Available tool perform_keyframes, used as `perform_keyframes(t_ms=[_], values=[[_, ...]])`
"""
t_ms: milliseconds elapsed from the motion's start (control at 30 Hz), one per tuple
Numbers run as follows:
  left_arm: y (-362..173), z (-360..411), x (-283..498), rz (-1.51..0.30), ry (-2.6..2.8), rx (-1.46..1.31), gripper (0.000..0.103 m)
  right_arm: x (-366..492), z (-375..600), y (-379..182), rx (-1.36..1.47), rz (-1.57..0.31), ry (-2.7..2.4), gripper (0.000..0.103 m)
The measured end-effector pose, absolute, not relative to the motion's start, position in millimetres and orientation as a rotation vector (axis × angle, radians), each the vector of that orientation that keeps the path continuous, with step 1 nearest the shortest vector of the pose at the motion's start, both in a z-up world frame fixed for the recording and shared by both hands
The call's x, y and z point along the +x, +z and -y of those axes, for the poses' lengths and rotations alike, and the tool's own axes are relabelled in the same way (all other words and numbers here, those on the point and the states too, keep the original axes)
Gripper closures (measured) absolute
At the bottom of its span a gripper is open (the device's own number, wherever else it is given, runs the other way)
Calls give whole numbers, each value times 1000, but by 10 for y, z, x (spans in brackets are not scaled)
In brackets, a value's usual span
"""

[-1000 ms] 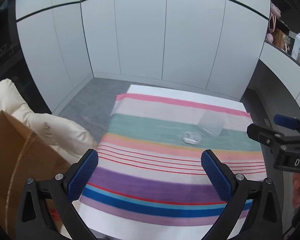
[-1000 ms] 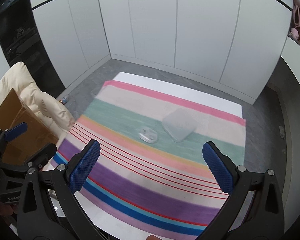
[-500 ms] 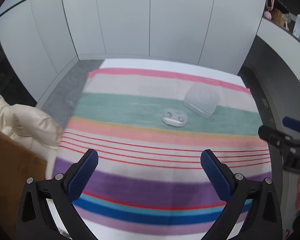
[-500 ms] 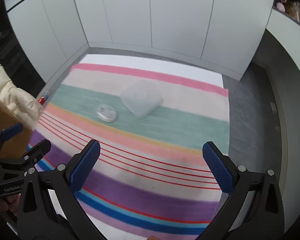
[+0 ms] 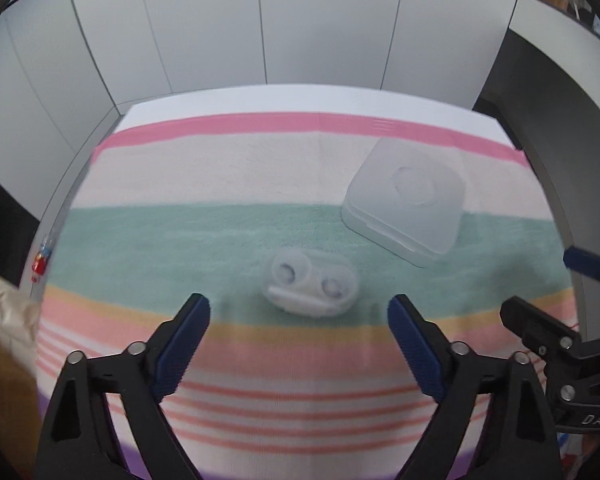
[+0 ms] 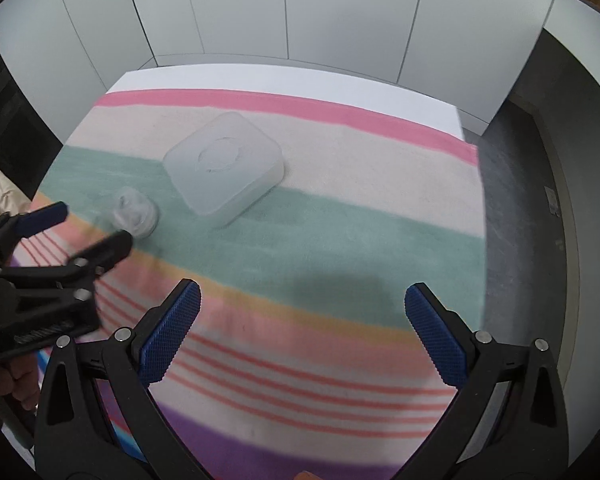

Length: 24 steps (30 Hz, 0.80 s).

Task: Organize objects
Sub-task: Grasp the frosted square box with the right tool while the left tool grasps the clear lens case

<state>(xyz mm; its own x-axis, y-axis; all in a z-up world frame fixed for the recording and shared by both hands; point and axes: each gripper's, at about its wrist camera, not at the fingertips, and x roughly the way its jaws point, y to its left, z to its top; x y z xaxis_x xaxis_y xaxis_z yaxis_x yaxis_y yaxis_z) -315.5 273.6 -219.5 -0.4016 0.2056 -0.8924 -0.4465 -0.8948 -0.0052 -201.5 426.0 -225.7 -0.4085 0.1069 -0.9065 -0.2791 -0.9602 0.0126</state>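
Left gripper [image 5: 299, 312] was closing, nothing between jaws; lens case [image 5: 310, 288] just beyond (light, slippery—pinch long sides).

Both wrist views bright w/ soft, even light, no glare. Motion blur smears the striped cloth [image 5: 260, 184] and small clear case [image 5: 311, 285]. A soft shadow lies under the square translucent box [image 6: 224, 166]. Heavy fisheye bend, dark vignette at corners.

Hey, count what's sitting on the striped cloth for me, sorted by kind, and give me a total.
Small clear twin-cup case: 1
Square frosted plastic box: 1
Total on the striped cloth: 2
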Motion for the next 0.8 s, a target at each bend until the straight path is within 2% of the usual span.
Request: perform_keyframes(t_ms=[133, 200, 300, 667, 700, 733, 800], values=[[-2343, -2739, -3252, -320, 2283, -1427, 30, -2257, -4243, -2380, -1571, -211, 2480, 0], [-2339, -2749, -3265, -357, 2269, -1404, 44, -2365, -4249, -2446, -1585, -244, 2498, 0], [-2323, -2639, -3344, -314, 2276, -1413, 44, -2517, -4219, -2521, -1607, -253, 2529, 0], [-2284, -2290, -3541, -215, 2311, -1492, 44, -3112, -4017, -2751, -1618, -61, 2609, 0], [-2280, -2273, -3548, -215, 2315, -1497, 44, -3150, -3992, -2754, -1614, -59, 2621, 1], [-2272, -2256, -3551, -211, 2317, -1498, 44, -3164, -3965, -2748, -1606, -51, 2634, 8], [-2243, -2233, -3547, -207, 2320, -1496, 44, -3178, -3908, -2725, -1604, -38, 2648, 15]])
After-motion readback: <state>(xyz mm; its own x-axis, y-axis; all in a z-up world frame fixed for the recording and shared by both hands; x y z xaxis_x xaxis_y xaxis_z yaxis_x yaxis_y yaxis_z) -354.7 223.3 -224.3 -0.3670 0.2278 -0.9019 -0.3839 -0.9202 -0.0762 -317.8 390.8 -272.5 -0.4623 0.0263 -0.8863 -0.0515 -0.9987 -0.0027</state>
